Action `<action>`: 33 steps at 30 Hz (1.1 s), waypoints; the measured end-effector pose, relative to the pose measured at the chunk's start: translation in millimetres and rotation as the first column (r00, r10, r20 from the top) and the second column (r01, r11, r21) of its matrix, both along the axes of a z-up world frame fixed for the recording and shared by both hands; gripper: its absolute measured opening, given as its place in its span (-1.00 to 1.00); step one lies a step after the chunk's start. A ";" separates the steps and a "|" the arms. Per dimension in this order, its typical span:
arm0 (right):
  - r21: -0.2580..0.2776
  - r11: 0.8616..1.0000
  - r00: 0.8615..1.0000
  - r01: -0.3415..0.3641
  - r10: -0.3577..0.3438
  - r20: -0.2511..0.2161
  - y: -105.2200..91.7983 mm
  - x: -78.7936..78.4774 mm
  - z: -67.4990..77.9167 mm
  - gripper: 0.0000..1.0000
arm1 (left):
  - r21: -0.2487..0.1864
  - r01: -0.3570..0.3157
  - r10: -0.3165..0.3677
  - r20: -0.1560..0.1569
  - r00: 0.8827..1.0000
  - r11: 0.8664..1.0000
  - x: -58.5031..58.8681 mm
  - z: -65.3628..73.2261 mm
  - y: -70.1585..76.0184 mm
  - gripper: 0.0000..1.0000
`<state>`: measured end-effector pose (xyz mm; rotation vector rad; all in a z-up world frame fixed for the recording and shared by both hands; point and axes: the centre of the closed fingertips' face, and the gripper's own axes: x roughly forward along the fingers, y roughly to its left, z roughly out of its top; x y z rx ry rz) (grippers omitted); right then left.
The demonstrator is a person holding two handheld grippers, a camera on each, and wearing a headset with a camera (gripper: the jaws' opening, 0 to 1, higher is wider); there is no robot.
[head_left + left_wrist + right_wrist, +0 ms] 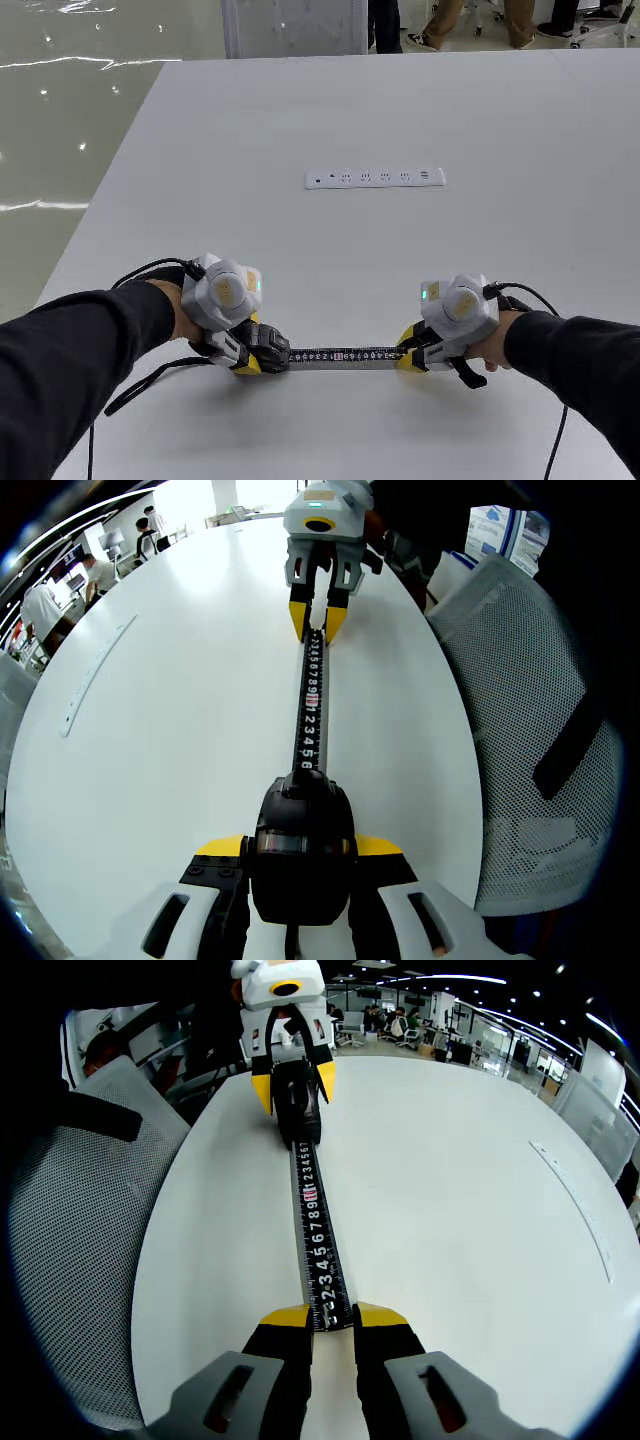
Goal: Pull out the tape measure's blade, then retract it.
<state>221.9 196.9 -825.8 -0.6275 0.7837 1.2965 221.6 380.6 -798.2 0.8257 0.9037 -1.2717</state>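
Observation:
A black tape measure case (302, 845) sits clamped between my left gripper's (300, 848) yellow-tipped jaws, low over the white table. In the head view the case (264, 348) is under the left gripper (250, 355). Its black blade (345, 355) with white numbers runs flat along the table to my right gripper (408, 358), which is shut on the blade's end. The right gripper view shows the blade (318, 1235) leading from my right gripper (331, 1318) away to the case (296, 1100). In the left gripper view the blade (311, 700) reaches the right gripper (318, 630).
A white power strip (375, 178) lies flat on the table (420, 110) farther back, well away from both grippers. Cables trail from each gripper toward the near edge. A grey mesh chair (530, 770) stands beside the table, and people are in the background.

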 end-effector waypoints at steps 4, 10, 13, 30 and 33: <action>-0.003 1.000 1.000 0.002 -0.002 0.000 -3.1 0.0 0.0 -0.77 | -0.001 -0.001 0.001 0.000 1.000 1.000 0.0 -0.1 0.1 -0.32; -0.014 1.000 1.000 0.004 -0.004 0.000 -10.5 0.2 0.2 -0.77 | -0.002 -0.001 0.001 0.000 1.000 1.000 -0.1 -0.2 0.3 -0.32; -0.018 1.000 1.000 0.006 -0.006 0.002 -15.2 0.2 0.5 -0.77 | -0.002 -0.001 0.001 -0.001 1.000 1.000 -0.4 0.1 0.2 -0.32; -0.026 1.000 1.000 0.016 -0.016 -0.001 -29.5 0.1 0.6 -0.77 | -0.004 -0.001 0.001 -0.004 1.000 1.000 -0.8 -0.4 -0.4 -0.32; -0.030 0.999 1.000 0.017 -0.017 0.000 -31.9 0.9 0.7 -0.77 | -0.005 -0.003 0.003 -0.004 1.000 1.000 -0.8 -0.4 -0.5 -0.32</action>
